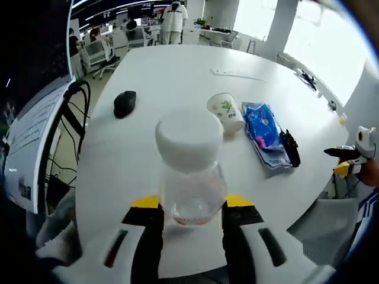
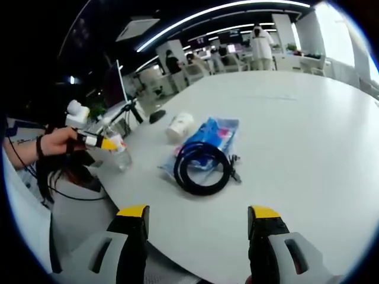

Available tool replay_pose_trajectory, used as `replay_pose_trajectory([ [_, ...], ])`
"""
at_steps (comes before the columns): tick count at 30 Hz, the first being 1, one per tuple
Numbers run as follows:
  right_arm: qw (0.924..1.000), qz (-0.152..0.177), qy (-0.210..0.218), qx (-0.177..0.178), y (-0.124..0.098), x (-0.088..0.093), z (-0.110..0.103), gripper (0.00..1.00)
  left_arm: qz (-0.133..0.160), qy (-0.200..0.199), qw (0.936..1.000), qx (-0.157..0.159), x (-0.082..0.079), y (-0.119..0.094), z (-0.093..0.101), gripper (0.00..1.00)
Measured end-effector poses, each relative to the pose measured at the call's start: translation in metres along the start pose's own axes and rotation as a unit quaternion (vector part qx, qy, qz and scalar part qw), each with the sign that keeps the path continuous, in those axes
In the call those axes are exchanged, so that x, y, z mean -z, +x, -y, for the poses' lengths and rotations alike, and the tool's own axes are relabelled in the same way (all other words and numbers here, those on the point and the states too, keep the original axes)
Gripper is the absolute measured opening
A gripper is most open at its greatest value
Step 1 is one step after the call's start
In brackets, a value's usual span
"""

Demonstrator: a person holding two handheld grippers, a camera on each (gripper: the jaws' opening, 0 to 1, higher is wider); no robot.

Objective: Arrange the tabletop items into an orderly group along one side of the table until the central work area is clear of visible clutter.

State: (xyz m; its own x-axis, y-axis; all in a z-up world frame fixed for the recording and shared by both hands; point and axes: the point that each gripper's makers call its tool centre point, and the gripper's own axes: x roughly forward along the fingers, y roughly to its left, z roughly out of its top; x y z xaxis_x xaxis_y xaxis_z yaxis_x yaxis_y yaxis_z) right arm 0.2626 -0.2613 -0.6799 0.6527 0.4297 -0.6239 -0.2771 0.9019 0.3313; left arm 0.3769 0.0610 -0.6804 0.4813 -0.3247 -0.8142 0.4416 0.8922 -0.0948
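A clear plastic bottle with a white cap stands at the near edge of the white table, and my left gripper is shut on its lower body. In the right gripper view the same bottle sits at the table's left rim with the left gripper on it and a hand behind. A paper cup lies on its side beside a blue packet. A black coiled cable rests on the blue packet. My right gripper is open, above the table edge, nothing between its jaws.
A black mouse lies toward the table's left side, also the mouse beyond the paper cup. A monitor and cables stand off the left edge. The far table is bare white. Office chairs and people are in the background.
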Motion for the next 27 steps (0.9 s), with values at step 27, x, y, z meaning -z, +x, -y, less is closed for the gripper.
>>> replay_pose_trajectory([
  [27, 0.9999, -0.008, -0.005, -0.006, 0.002, 0.001, -0.001, 0.69, 0.032, 0.017, 0.9989, -0.029, 0.015, -0.004, 0.006, 0.37],
])
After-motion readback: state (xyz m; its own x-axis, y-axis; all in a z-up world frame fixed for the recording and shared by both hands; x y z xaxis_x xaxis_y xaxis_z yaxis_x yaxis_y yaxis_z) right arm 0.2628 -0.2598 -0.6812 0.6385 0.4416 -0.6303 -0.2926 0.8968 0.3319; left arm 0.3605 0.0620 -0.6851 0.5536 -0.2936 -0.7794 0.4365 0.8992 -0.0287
